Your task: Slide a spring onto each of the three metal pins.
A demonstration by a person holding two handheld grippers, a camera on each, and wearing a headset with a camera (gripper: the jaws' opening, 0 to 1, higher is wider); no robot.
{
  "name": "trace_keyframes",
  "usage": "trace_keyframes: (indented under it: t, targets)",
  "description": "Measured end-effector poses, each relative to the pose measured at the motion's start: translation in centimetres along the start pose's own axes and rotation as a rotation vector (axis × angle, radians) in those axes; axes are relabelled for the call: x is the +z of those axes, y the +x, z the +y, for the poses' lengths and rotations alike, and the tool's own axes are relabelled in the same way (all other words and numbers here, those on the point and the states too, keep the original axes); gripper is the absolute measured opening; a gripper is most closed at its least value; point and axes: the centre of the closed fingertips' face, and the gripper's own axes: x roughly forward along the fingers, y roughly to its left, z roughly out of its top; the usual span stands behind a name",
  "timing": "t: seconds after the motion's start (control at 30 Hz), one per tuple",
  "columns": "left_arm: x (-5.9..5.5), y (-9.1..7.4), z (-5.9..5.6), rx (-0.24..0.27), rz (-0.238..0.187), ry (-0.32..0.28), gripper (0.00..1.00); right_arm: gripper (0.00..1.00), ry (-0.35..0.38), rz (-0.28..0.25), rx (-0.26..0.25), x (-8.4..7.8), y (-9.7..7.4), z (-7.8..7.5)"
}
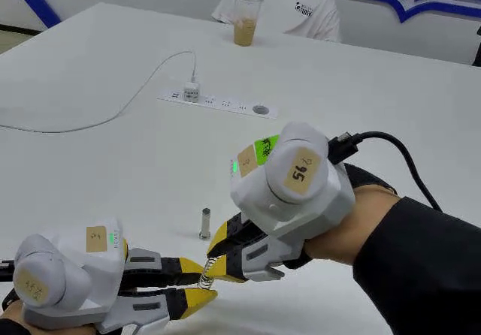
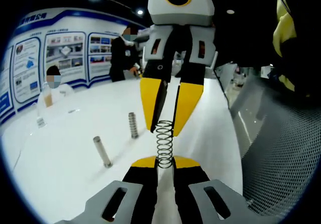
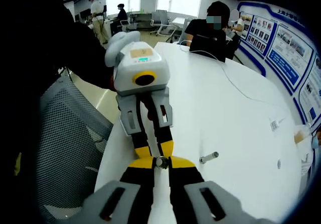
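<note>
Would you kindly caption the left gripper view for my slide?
Left tool and right tool hold one spring; two pins stand beyond.

Pin (on table) behind spring; cup beyond.

Yellow-and-black tongs, silver spring, white table.

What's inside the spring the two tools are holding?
Between the exposed coils of the spring pale table shows through, so it looks hollow there. Both ends are covered, pinched in the jaws of the left tool and right tool.
</note>
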Motion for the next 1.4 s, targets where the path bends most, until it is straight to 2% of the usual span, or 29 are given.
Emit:
trace_keyframes:
  t: [0.27,0.47,1.0,1.4]
  targets:
    - [0.3,0.2,-0.2,-0.006,-0.006,0.002,0.11,0.12,-0.009,-0.003,0.005,0.4,0.2,0.3]
    - [0.5,0.2,-0.1,-0.002,-0.014,0.001,0.11,0.14,0.005,0.017,0.008,-0.2,0.4,0.3]
    - [0.6,0.2,0.2,0.006,-0.018,-0.002,0.12,0.12,0.028,0.005,0.008,-0.5,0.9,0.0]
    - [-0.1,-0.7,1.5,0.060,-0.008,-0.035,0.23,0.12,0.051,-0.018,-0.031,-0.2,-0.1,-1.4]
